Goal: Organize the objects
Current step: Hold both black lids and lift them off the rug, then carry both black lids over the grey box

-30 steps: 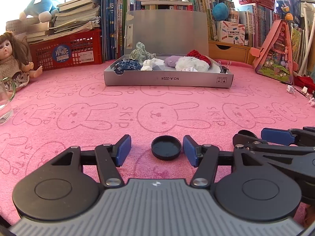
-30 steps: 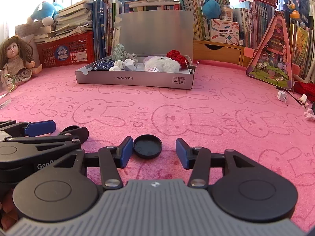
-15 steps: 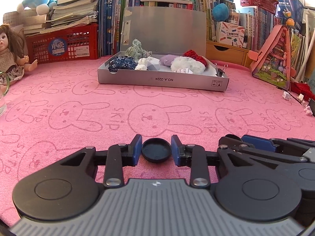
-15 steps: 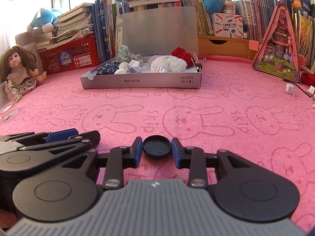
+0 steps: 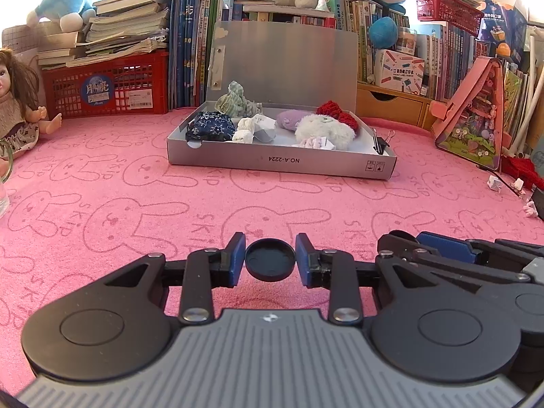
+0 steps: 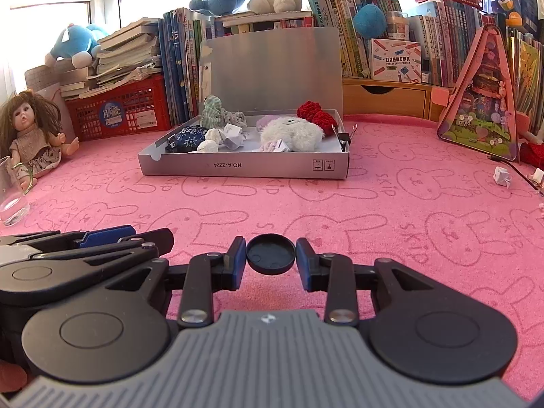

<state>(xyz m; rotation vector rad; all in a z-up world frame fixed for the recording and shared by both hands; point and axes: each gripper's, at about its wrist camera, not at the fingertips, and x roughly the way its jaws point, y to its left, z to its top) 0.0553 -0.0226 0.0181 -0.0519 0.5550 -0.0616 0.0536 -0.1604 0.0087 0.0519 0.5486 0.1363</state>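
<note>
Two blue pads of the left gripper (image 5: 270,260) pinch one black round cap (image 5: 269,259) by its rim in the left wrist view, above the pink bunny-print cloth (image 5: 136,210). Just to its right lies the right gripper (image 5: 442,248), seen from the side. Well beyond stands one open grey cardboard box (image 5: 282,163), lid upright, holding one blue patterned bundle (image 5: 210,126), one green striped cloth (image 5: 234,102), a few crumpled white papers (image 5: 253,129), one white fluffy toy (image 5: 323,131) and one red knitted piece (image 5: 336,115); one black binder clip (image 5: 380,141) grips its right wall. One doll (image 5: 17,108) sits at the far left beside one red crate (image 5: 108,85).

One black round cap (image 6: 271,253) likewise sits pinched between the right gripper's (image 6: 271,255) pads in the right wrist view; whether this is a second cap or the same one I cannot tell. The left gripper (image 6: 102,241) lies just left. One glass (image 6: 12,193) stands near the doll (image 6: 34,139), and the box (image 6: 244,166) is ahead.
</note>
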